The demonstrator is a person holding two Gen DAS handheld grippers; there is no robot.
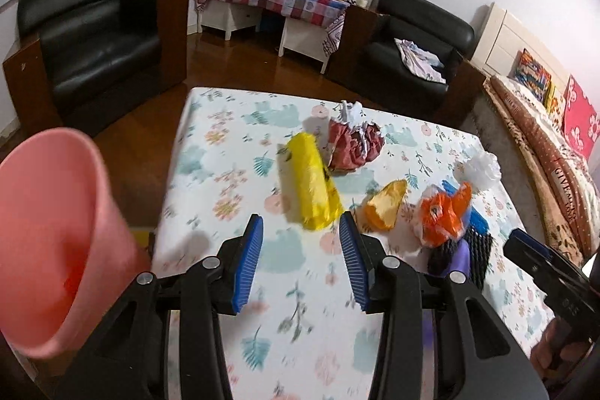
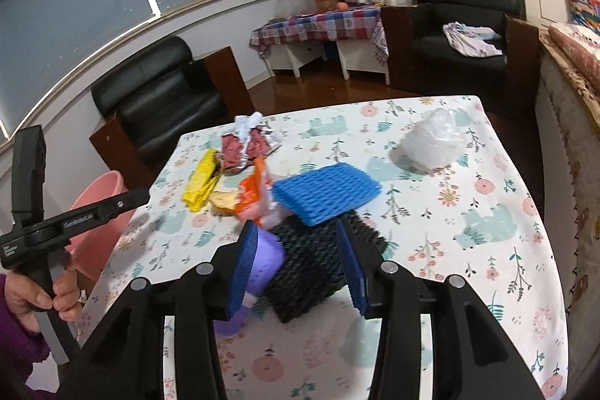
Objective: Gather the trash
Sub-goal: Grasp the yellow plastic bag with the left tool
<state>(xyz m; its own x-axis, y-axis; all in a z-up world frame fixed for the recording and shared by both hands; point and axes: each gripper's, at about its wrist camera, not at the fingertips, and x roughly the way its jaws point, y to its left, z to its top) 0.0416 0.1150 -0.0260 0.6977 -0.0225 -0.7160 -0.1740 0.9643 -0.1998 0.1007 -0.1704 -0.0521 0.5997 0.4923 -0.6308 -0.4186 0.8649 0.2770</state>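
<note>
**Desk:** Trash lies scattered over the floral tablecloth [image 2: 468, 212], mid-frame in both views. What do we run on the grippers?

**Photographer:** We hold both over the near edge, tilted down at the litter. The left gripper [image 1: 302, 231] has its jaws spread with nothing between them, and it faces the yellow wrapper [image 1: 311, 182], which lies just beyond its tips. The right gripper [image 2: 296, 238] is also spread. The black foam net [image 2: 322, 265] sits between its blue pads, and the purple piece [image 2: 264, 259] is against the left pad, though we cannot tell whether that pad presses on it.

**Desk:** And where does it all go?

**Photographer:** We read the pink bin [image 1: 56, 231], at lower left of the left view, as the destination. It stands off the table's left side, within reach of that hand. The rest is still on the cloth: the blue foam net [image 2: 326, 194] overlapping the black one, the orange wrapper [image 2: 253, 190] beside it, the red foil [image 2: 243, 149] further back, and the clear plastic [image 2: 431, 141] apart at upper right.
</note>
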